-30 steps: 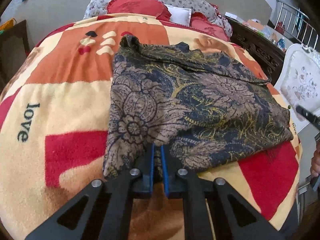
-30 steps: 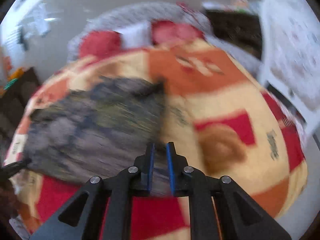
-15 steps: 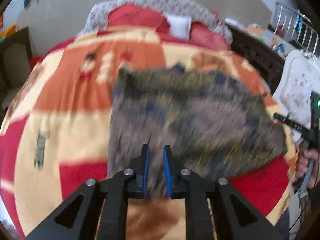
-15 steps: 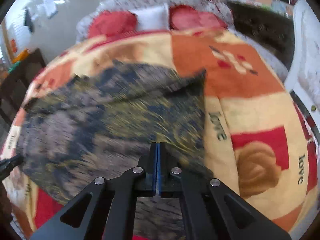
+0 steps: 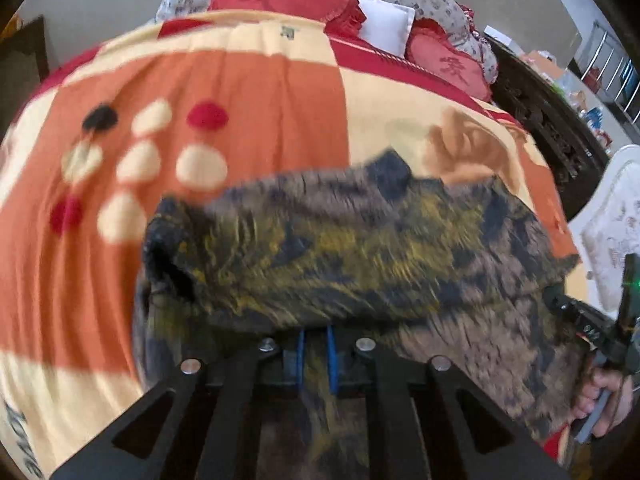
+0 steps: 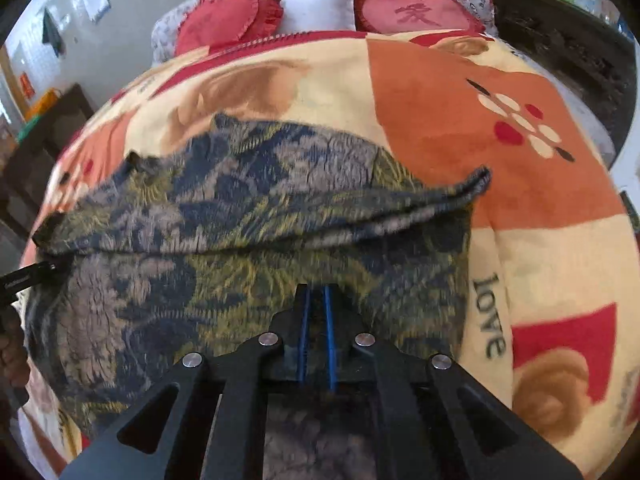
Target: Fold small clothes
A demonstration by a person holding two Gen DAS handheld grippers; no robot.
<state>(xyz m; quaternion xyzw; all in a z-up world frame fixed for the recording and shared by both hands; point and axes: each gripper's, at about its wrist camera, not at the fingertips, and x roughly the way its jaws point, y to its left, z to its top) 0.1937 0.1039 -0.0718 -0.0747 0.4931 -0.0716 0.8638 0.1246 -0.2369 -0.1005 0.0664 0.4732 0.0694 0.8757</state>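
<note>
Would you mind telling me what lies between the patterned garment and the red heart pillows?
In the right wrist view, only bare blanket separates the garment from the pillows; nothing else rests there.

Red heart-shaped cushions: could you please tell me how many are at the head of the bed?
2: one cushion left of the white pillow, the other cushion right of it.

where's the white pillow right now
The white pillow sits at the head of the bed in both views, wedged between the two red heart cushions, beyond the far edge of the blanket.
</note>
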